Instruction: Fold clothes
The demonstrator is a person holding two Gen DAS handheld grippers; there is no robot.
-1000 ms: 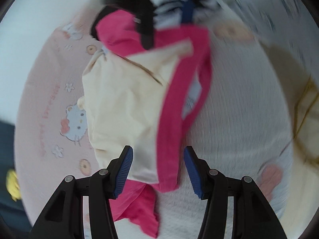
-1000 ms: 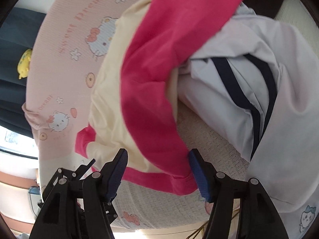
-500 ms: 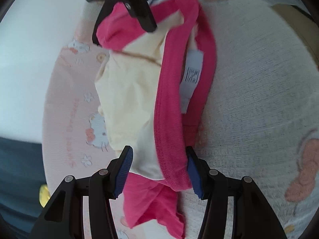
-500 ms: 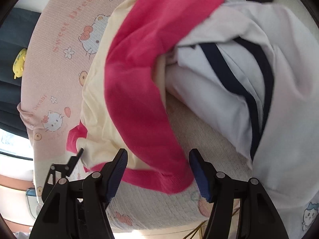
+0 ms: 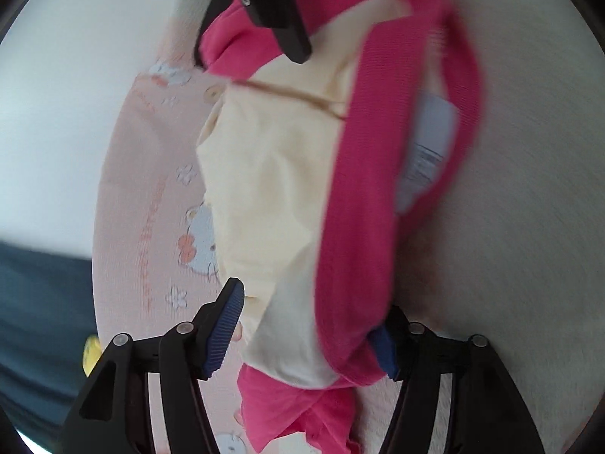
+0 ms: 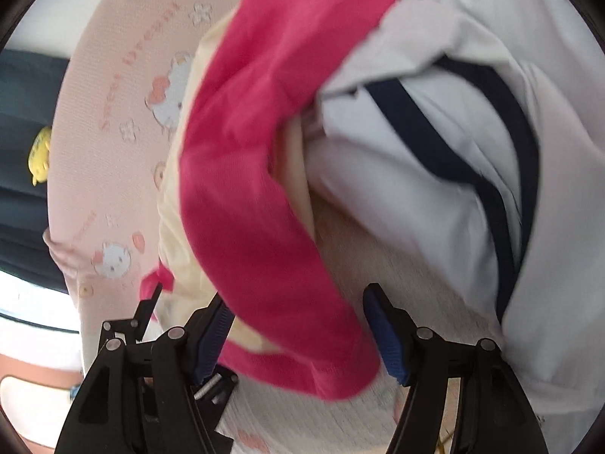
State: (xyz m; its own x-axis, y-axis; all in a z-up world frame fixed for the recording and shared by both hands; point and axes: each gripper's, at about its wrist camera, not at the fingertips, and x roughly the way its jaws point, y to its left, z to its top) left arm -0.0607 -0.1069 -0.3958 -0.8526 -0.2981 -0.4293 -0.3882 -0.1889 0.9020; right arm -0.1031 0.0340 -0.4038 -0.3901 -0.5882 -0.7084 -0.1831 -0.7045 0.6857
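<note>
A cream shirt with pink collar and sleeves (image 5: 272,189) lies on the bed. My left gripper (image 5: 308,325) is open, its blue pads either side of the shirt's shoulder and collar end. My right gripper (image 6: 298,325) is open around the pink sleeve (image 6: 257,196) at the shirt's other shoulder; it also shows as black fingers at the top of the left wrist view (image 5: 264,3). A white label (image 5: 427,151) shows inside the collar. The frames are blurred by motion.
A pink cat-print blanket (image 6: 124,87) lies under the shirt on the left, a cream textured cover (image 5: 529,208) on the right. A white garment with navy stripes (image 6: 453,159) lies crumpled beside the shirt. A small yellow toy (image 6: 41,155) sits on dark fabric.
Both grippers have moved forward onto the shirt. The collar now sits deep between my left jaws and the pink sleeve between my right jaws. Both stay open.
</note>
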